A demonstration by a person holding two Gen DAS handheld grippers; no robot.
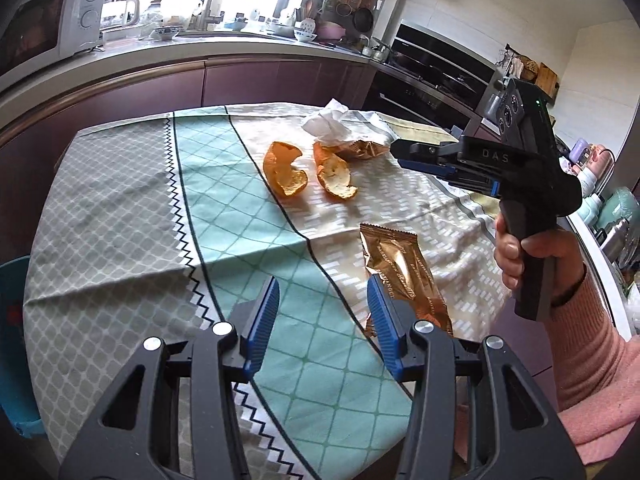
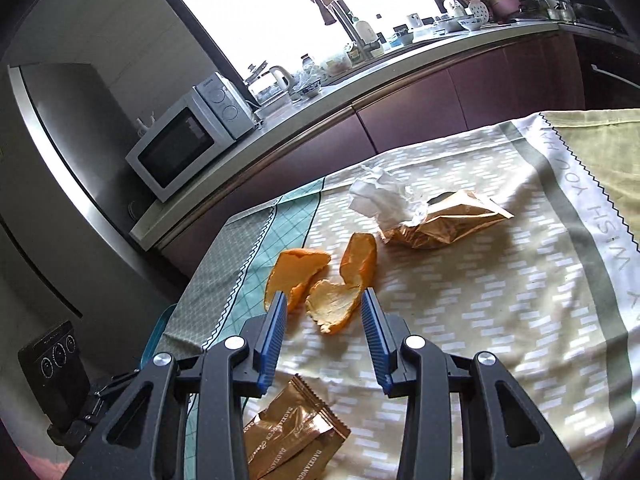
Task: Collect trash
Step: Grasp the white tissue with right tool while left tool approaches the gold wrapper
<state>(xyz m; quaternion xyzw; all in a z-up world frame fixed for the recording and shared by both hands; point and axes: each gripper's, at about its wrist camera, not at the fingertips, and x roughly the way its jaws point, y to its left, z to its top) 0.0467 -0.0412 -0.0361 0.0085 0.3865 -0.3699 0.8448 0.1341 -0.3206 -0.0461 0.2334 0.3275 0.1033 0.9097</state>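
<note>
Fingers parted on both sides, nothing gripped. Right gripper (image 2: 324, 316) hovered low over the table, jaws set moderately apart and framing the nearer orange peel (image 2: 334, 306). Left gripper (image 1: 323, 304) hung half-open above the patterned tablecloth (image 1: 120, 200), its right finger against the edge of the gold snack wrapper (image 1: 404, 268). Beyond, a second peel (image 1: 285, 170), a crumpled white tissue (image 2: 380, 196) and another gold wrapper (image 2: 444, 218). Probably all light; peel curled and fairly stiff, best pinched across a raised rim. Wrappers slick and crinkly, likely easiest taken at a crimped end.
</note>
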